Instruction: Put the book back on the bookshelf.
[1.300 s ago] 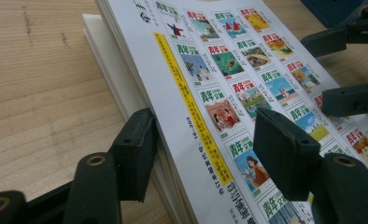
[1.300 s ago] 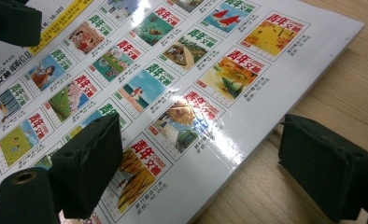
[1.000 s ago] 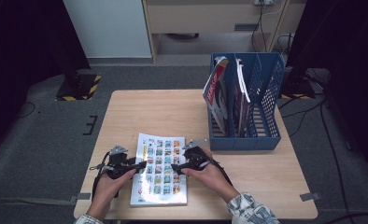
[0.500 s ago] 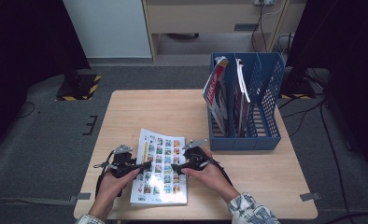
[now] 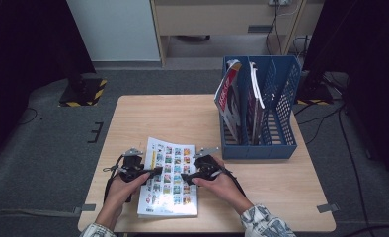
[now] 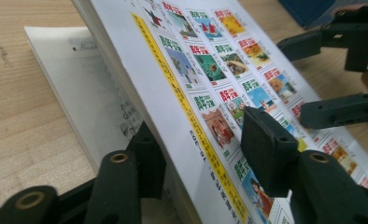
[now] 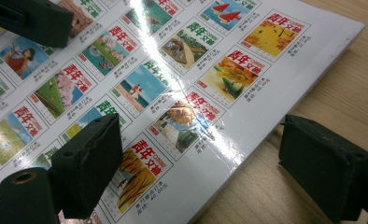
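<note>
Since a second ago our left tool (image 6: 196, 154) has been closing on the lifted left edge of the glossy magazine with colourful cover thumbnails (image 5: 170, 177), near the wooden table's (image 5: 148, 118) front; our right tool (image 7: 201, 172) hangs open over its right edge

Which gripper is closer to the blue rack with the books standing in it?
Right. The right gripper is over the magazine's right half, nearer the blue rack. The left gripper is at the magazine's left edge, farther away.

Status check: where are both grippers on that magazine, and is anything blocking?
Left gripper closing, jaws astride the raised cover. Right gripper open, straddling the magazine edge. Nothing blocking; blue file rack stands apart.
</note>
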The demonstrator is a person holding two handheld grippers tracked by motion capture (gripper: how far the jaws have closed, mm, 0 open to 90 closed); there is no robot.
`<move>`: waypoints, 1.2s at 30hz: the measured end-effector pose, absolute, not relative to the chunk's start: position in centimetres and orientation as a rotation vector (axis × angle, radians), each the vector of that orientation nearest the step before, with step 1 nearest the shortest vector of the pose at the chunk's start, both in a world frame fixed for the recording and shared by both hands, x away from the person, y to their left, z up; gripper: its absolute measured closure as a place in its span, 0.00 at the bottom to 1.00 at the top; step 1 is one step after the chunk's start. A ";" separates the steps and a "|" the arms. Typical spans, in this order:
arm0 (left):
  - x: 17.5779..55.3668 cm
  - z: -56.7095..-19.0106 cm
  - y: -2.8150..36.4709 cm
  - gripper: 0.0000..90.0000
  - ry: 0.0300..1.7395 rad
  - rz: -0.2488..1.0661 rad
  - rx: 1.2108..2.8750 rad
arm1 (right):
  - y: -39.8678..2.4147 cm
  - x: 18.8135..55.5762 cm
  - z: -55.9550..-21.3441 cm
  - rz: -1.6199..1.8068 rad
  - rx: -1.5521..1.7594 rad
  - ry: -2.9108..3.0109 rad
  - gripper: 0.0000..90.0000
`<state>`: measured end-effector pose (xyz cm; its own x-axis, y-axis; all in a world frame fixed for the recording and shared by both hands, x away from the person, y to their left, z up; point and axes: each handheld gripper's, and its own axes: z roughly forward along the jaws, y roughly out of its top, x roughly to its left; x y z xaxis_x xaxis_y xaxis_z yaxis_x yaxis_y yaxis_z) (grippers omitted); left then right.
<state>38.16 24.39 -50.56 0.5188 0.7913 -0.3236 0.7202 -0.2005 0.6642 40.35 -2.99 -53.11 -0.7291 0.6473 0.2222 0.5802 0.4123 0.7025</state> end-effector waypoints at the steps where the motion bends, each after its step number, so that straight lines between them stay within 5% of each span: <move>1: 38.2 -50.5 24.3 0.62 1.236 0.124 1.959 | -3.0 40.3 -53.1 1.225 1.121 2.567 0.15; 8: 38.0 -50.2 24.2 0.82 1.226 0.148 1.939 | -3.0 40.4 -53.1 1.225 1.111 2.569 0.14; 36: 38.2 -48.4 24.4 0.90 1.131 0.163 1.885 | -3.4 40.9 -52.8 1.226 1.118 2.573 0.13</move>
<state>38.20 24.45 -48.41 0.5726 0.7579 -0.3126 0.6388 -0.1733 0.7496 40.91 -3.35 -52.76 -0.7307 0.6447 0.2246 0.5807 0.4140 0.7010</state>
